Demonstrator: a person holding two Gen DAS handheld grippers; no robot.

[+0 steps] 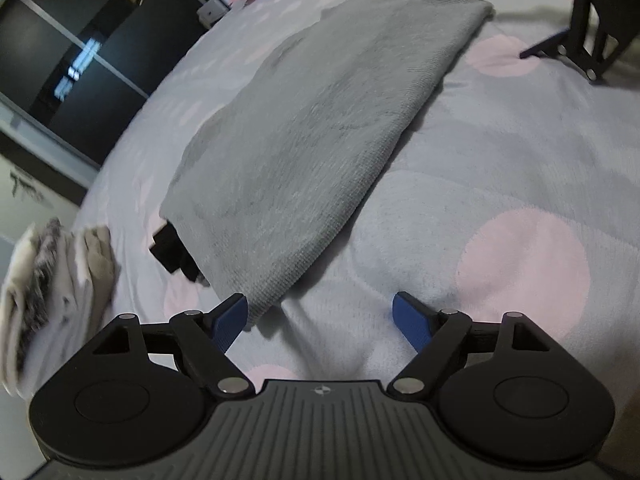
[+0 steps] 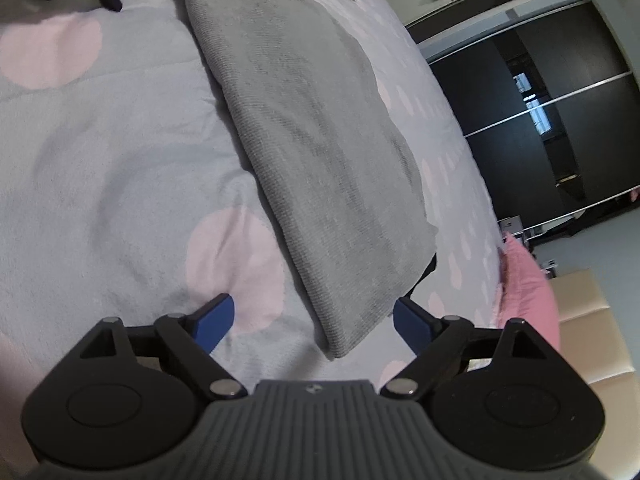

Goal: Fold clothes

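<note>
Folded grey knit garment (image 1: 312, 136) on pink-dotted lilac bedspread (image 1: 500, 184).
Left gripper (image 1: 320, 316) and right gripper (image 2: 312, 316): fingers wide apart, empty, each straddling a near corner; bare bedspread alongside.

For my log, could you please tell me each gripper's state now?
Left gripper: open, empty, at the folded grey knit garment's corner.
Right gripper: open, empty, straddling its other end.

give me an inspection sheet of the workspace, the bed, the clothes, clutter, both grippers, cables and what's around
Surface: bedspread, grey with pink dots, lightly wrinkled.
Job's things: grey garment, folded into a long flat strip; something black pokes out under one end.
Clutter: stack of light clothes at the bed's edge; pink cloth.
Grippers: left hand-held gripper open at one end of the strip, right hand-held gripper open at the other; neither grips anything.
Cables: nothing seen.
Surroundings: dark sliding-door wardrobe.
</note>
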